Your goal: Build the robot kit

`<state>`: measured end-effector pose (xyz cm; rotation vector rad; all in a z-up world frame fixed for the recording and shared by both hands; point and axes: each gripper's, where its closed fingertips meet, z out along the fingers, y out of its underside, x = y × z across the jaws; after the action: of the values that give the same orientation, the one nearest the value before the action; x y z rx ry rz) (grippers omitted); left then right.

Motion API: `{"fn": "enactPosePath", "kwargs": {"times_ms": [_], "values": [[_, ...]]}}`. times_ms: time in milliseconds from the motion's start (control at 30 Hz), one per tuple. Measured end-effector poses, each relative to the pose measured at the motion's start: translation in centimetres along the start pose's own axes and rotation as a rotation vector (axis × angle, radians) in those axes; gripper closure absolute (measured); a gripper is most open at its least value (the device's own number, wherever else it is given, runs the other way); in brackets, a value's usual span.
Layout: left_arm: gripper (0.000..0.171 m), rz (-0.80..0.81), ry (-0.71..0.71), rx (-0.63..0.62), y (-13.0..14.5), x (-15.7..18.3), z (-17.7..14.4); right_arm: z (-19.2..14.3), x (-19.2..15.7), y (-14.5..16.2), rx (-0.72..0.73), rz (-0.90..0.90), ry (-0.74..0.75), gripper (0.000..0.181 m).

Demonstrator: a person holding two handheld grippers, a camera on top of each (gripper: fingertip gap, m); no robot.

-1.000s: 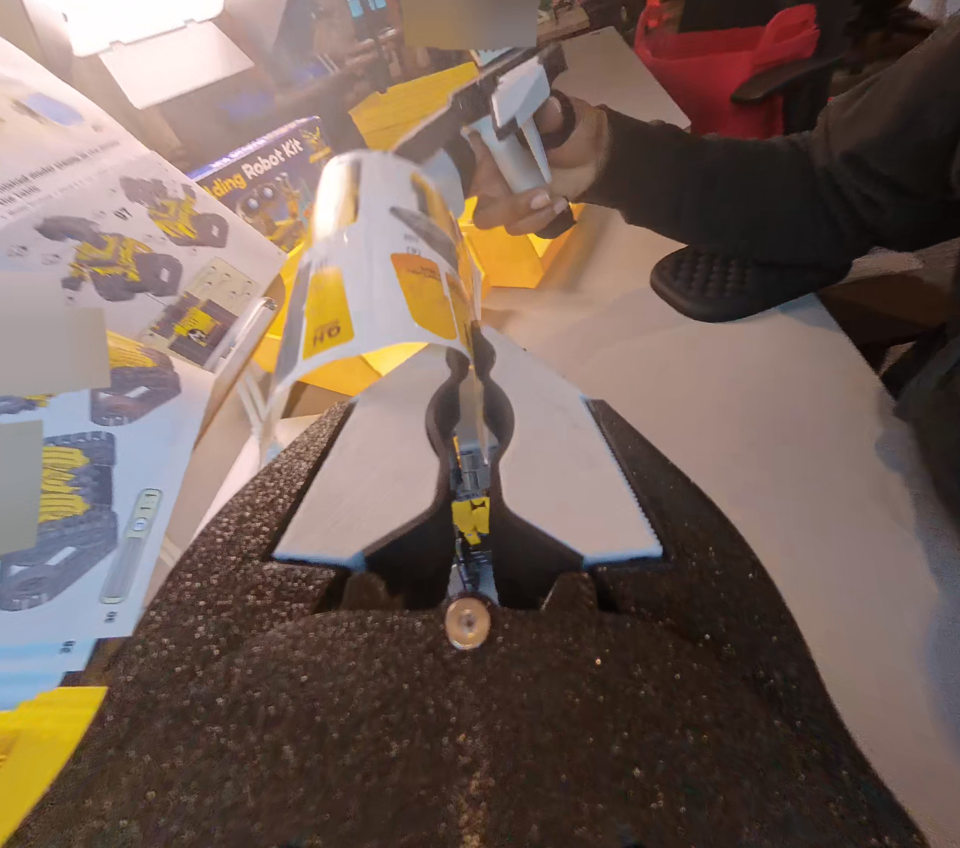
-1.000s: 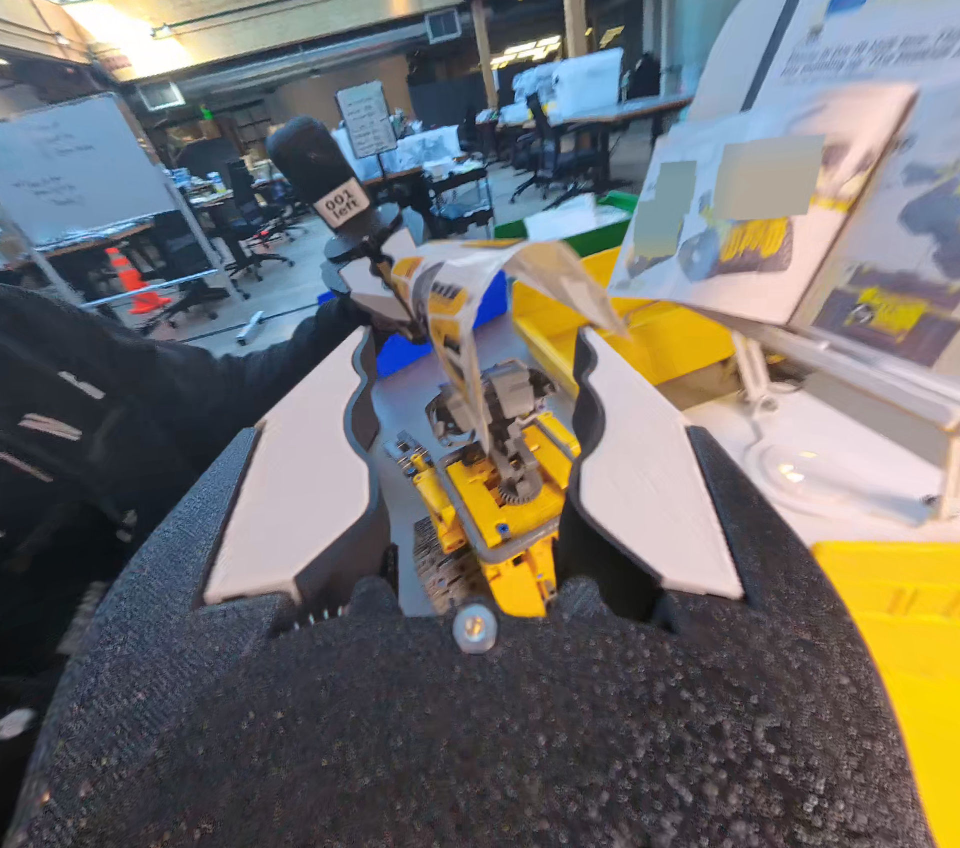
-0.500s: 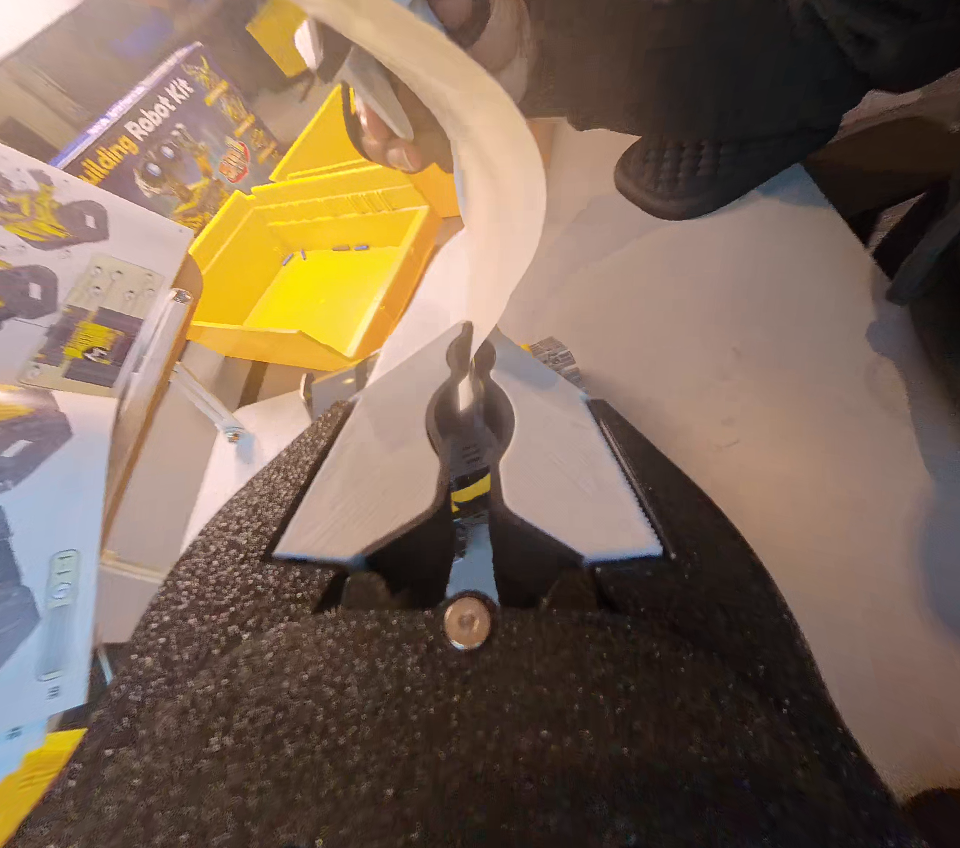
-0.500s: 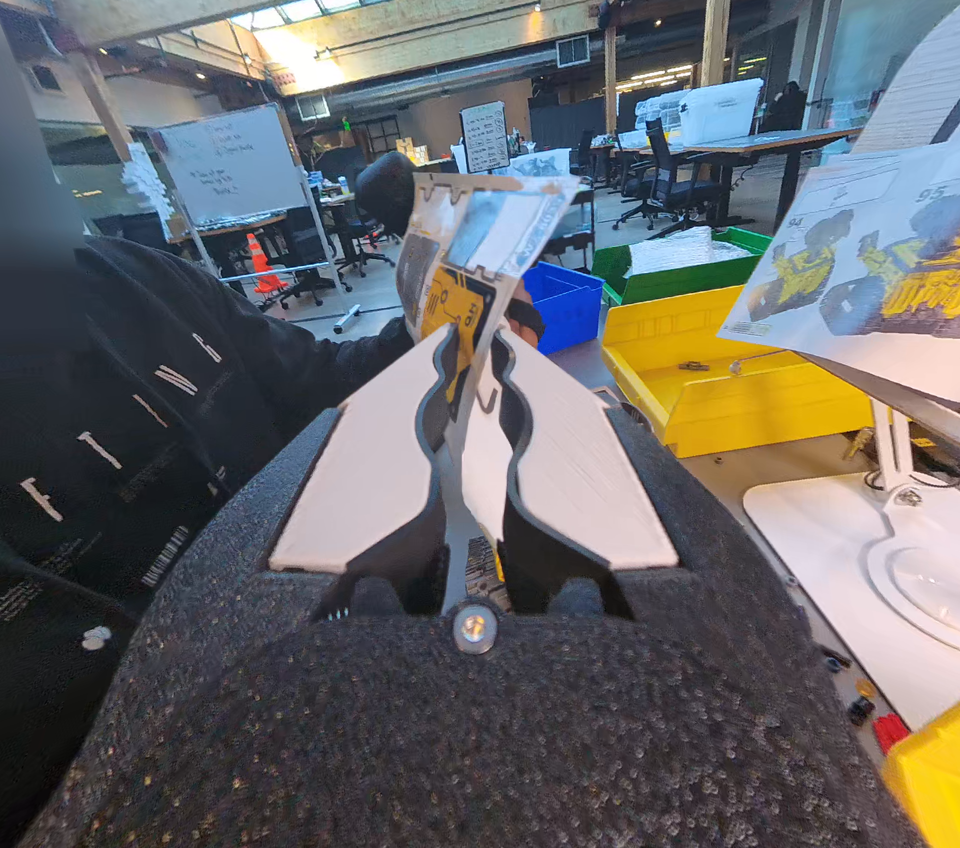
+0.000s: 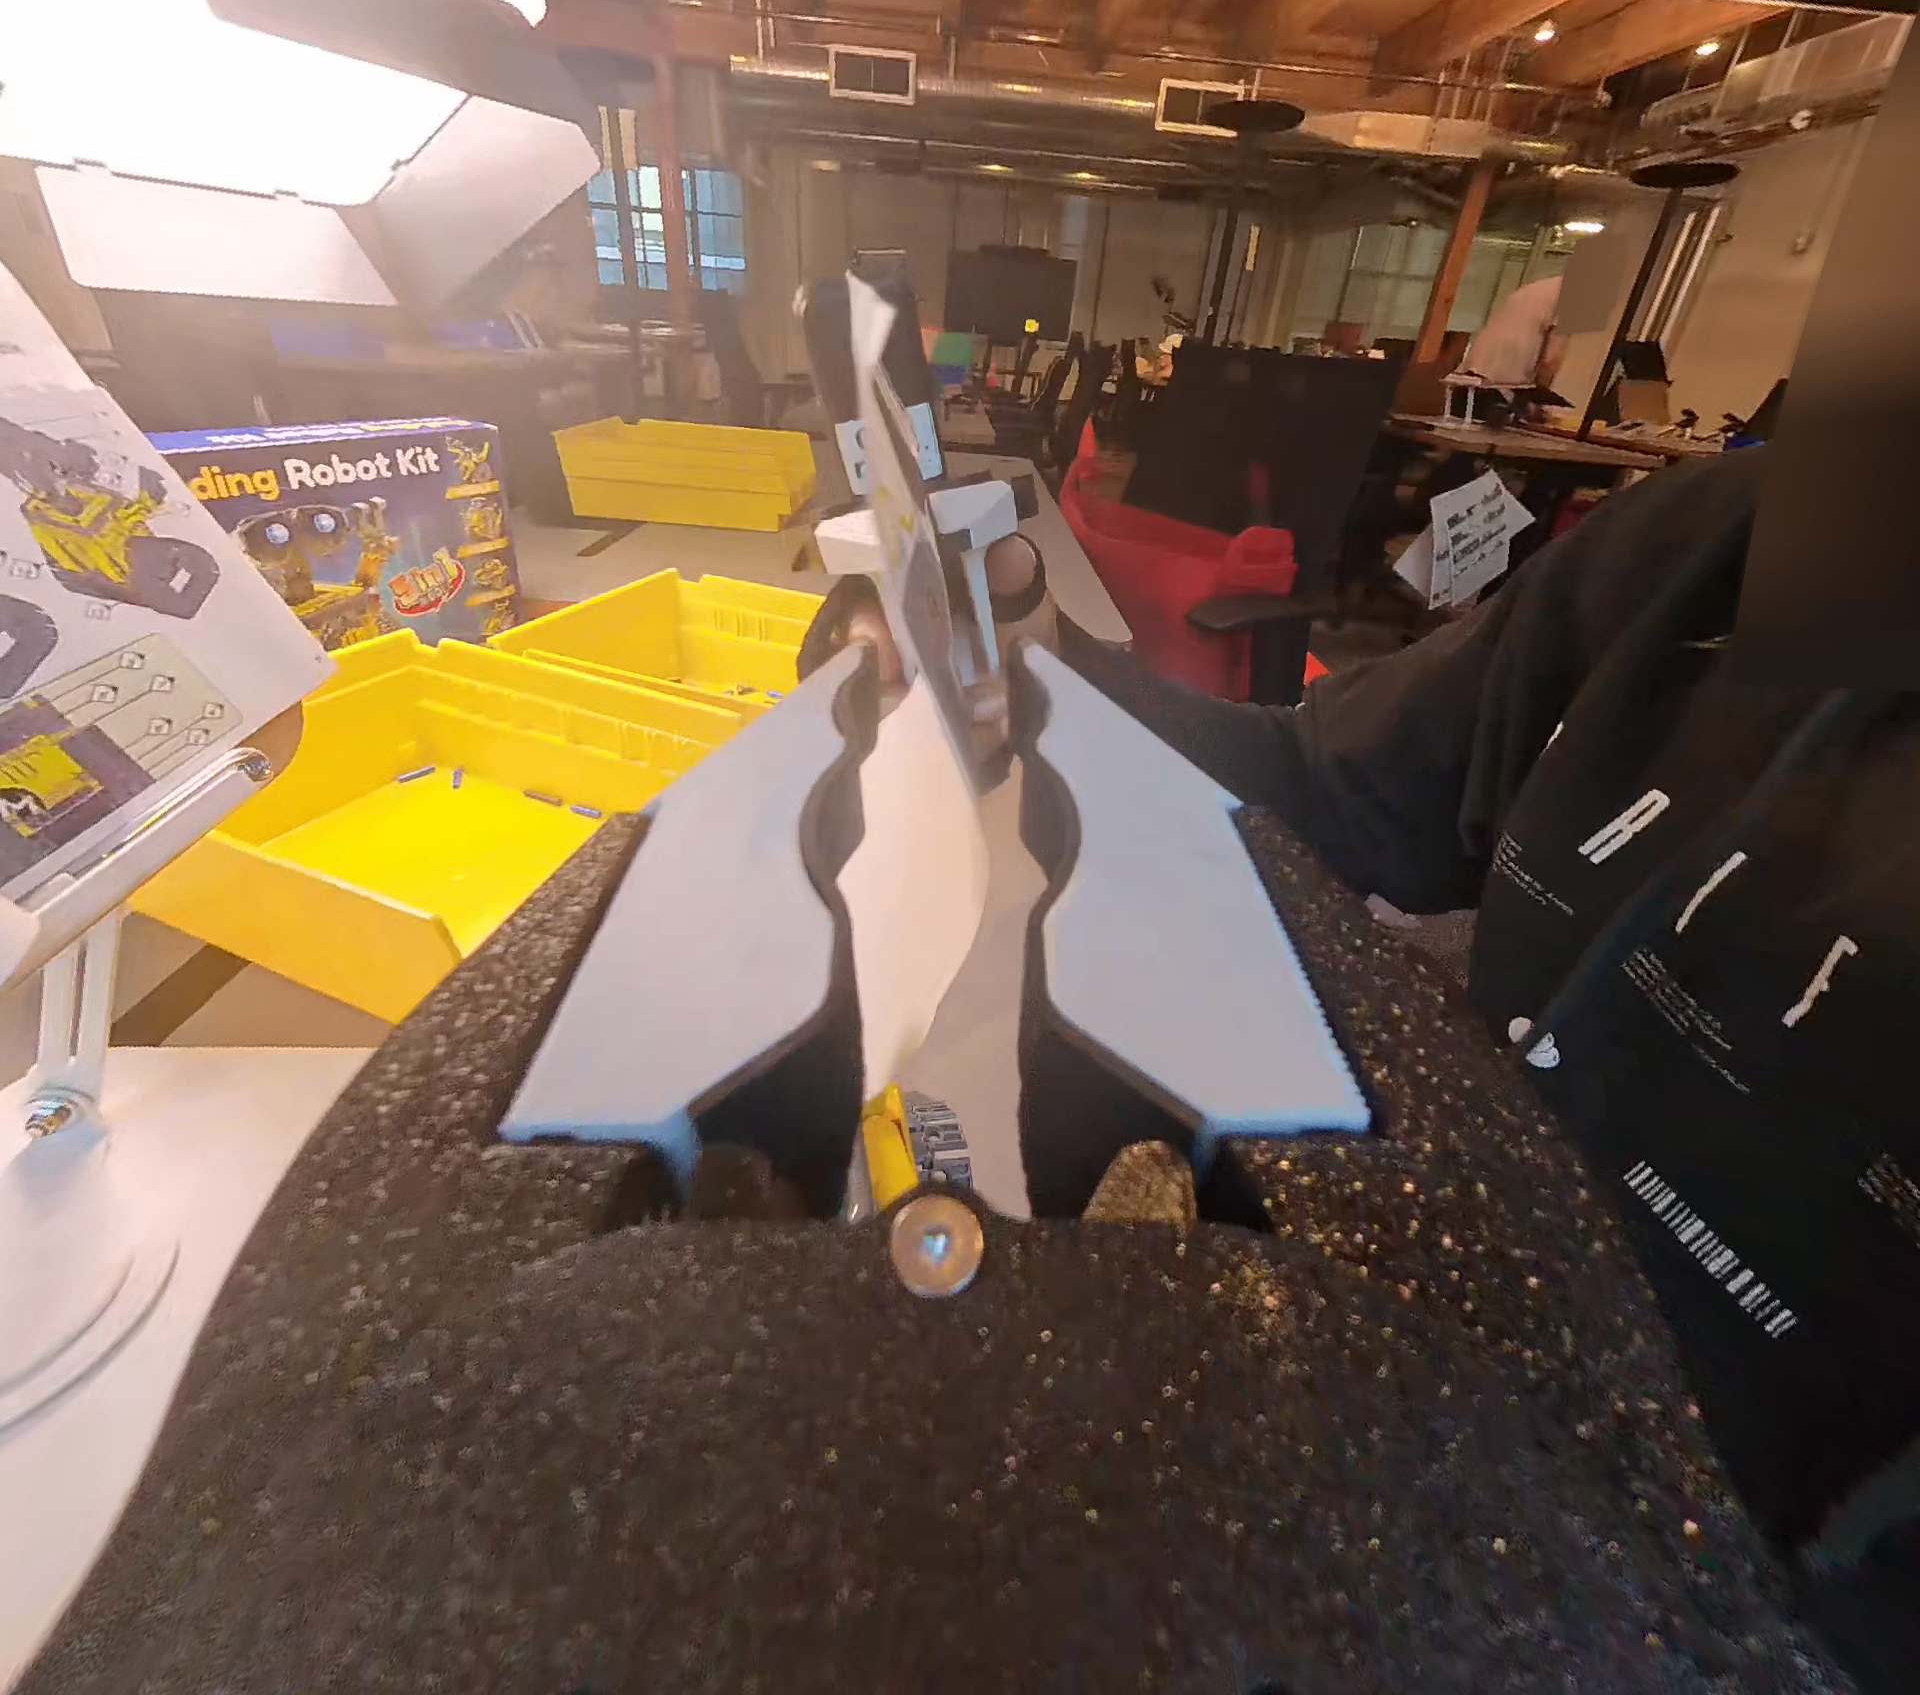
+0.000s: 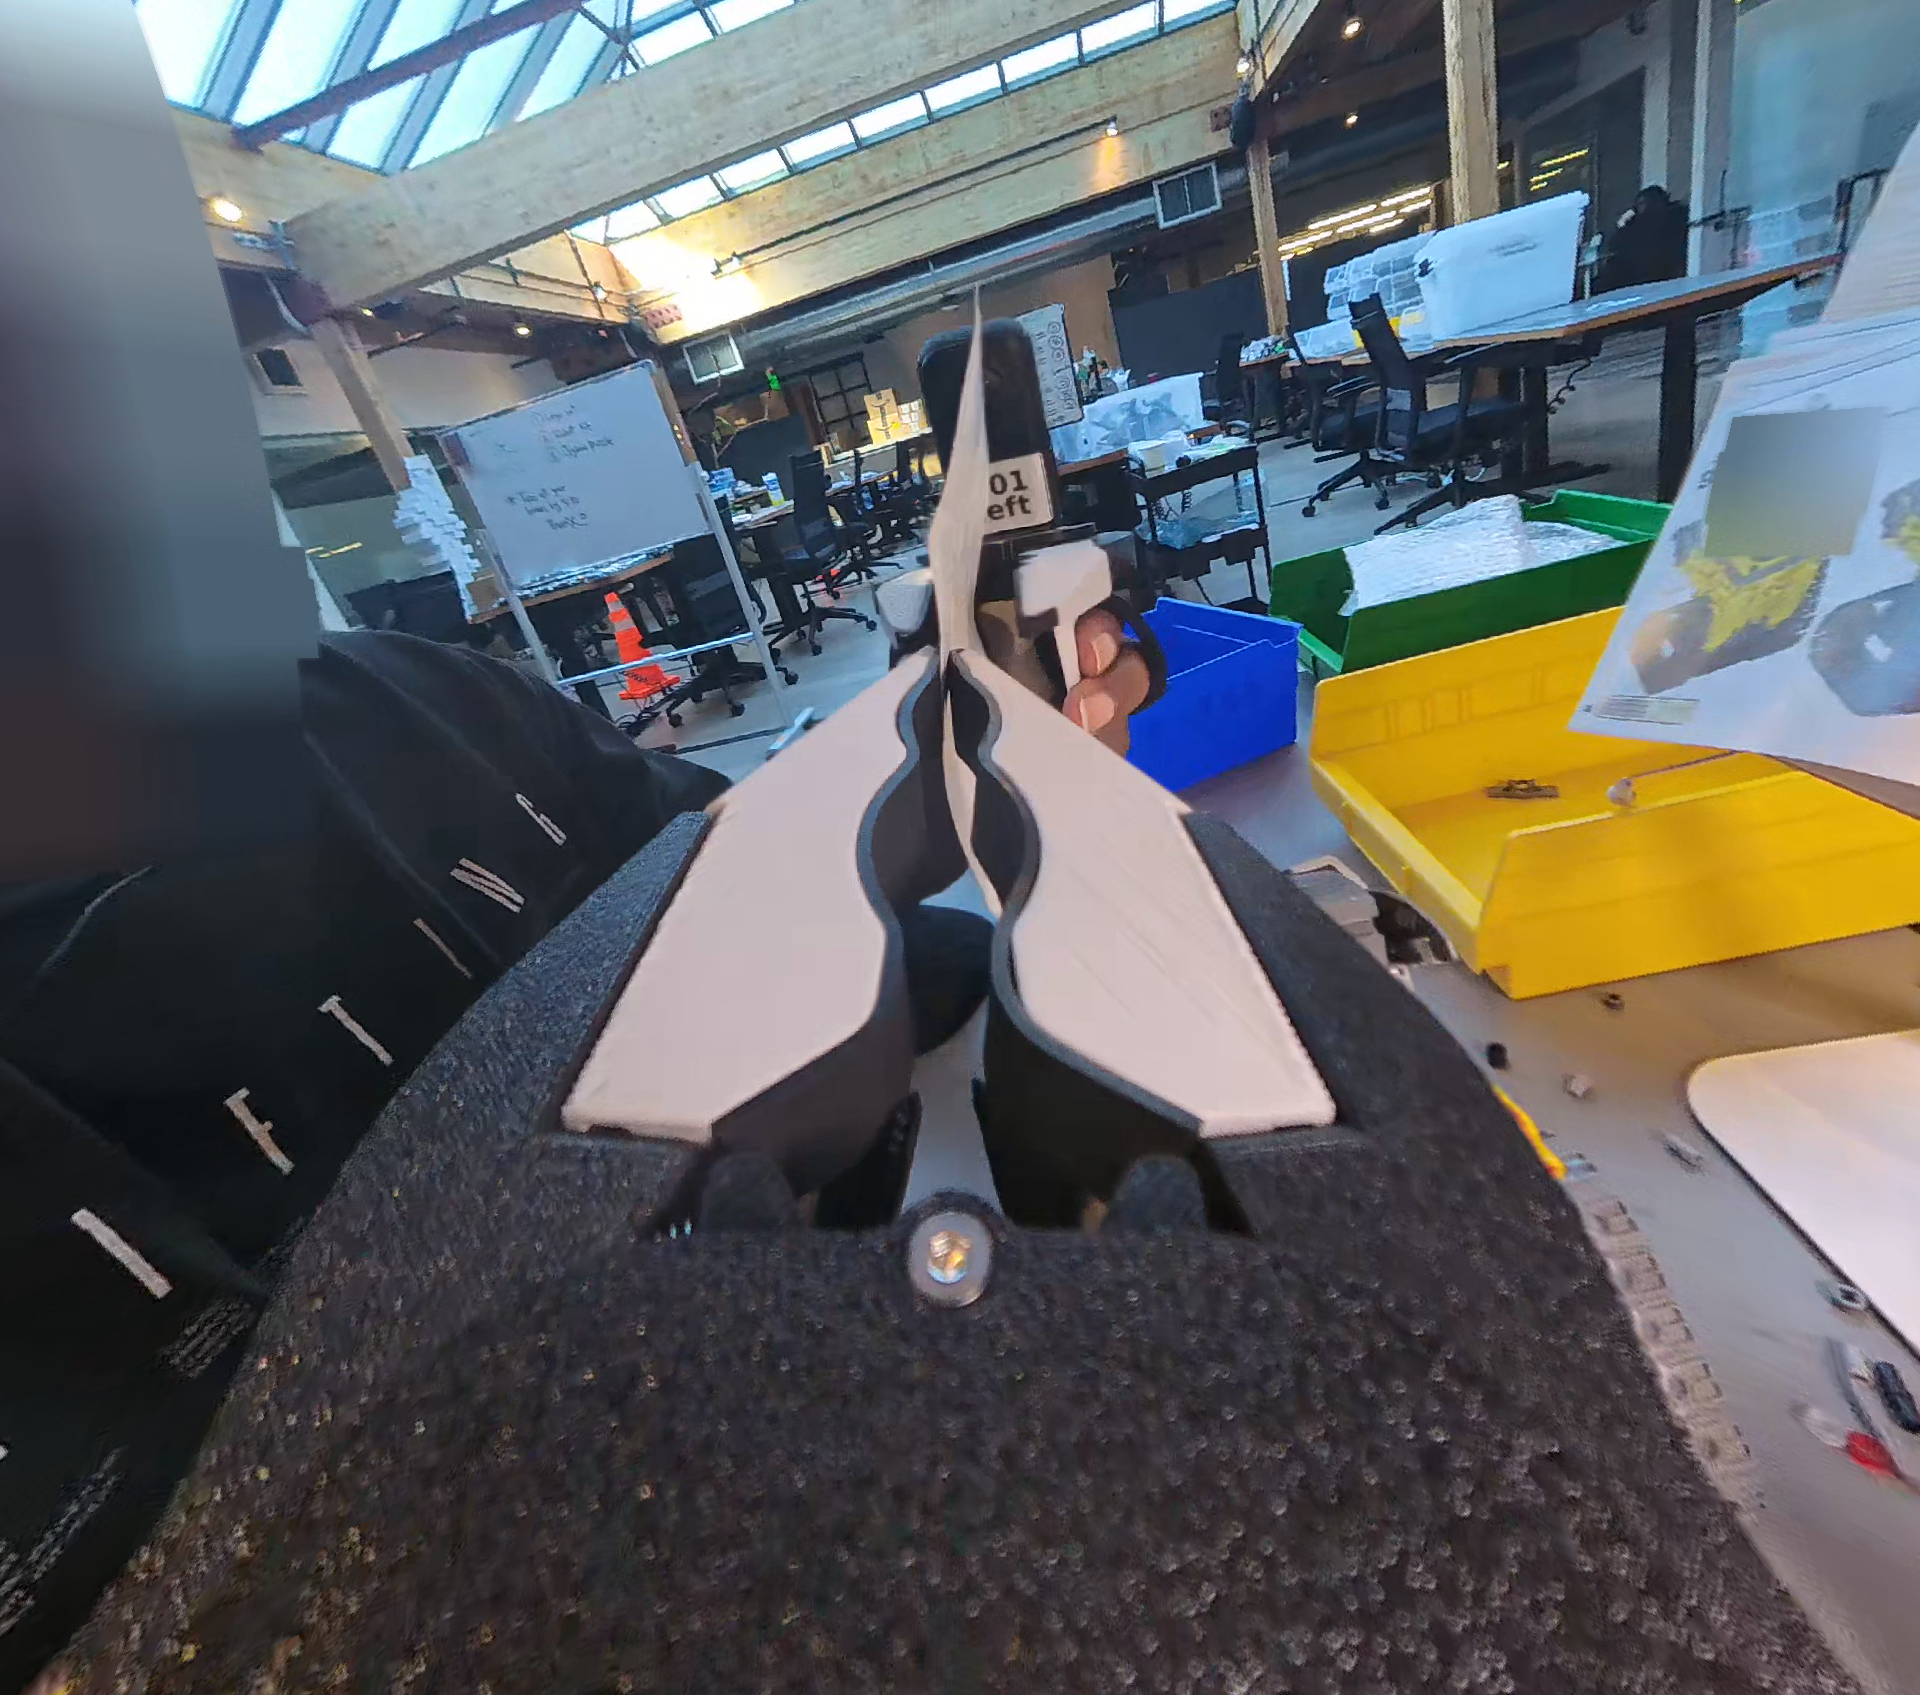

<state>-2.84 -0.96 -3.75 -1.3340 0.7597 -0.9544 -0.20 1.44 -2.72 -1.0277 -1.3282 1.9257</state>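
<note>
Above table, right gripper point(image 6: 951, 674) pinches sticker sheet point(image 6: 961, 502) upright (edge-on); left gripper point(image 5: 935, 674) parted around it, not clamping.

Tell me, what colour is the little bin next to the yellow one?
Blue bin, best seen in the right wrist view.

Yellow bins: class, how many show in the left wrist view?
3: nearest bin beside the booklet stand; second bin just behind it; far bin beside the kit box. The left gripper may hide more.
</note>
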Motion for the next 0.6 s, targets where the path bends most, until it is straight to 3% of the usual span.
{"fn": "enactPosePath", "kwargs": {"times_ms": [67, 367, 600], "values": [[0.171, -0.003, -0.016, -0.015, 0.3, 0.0, 0.5, 0.5, -0.1, 0.4, -0.004, 0.034, -0.013, 0.181], [0.171, -0.246, 0.031, 0.047, -0.6, -0.7, -0.2, 0.3, 0.7, -0.3, 0.074, 0.147, -0.017, 0.181], [0.169, -0.25, 0.051, 0.055, -1.1, -0.7, -1.0, -0.7, 1.6, -1.5, 0.174, 0.271, -0.033, 0.181]]}}
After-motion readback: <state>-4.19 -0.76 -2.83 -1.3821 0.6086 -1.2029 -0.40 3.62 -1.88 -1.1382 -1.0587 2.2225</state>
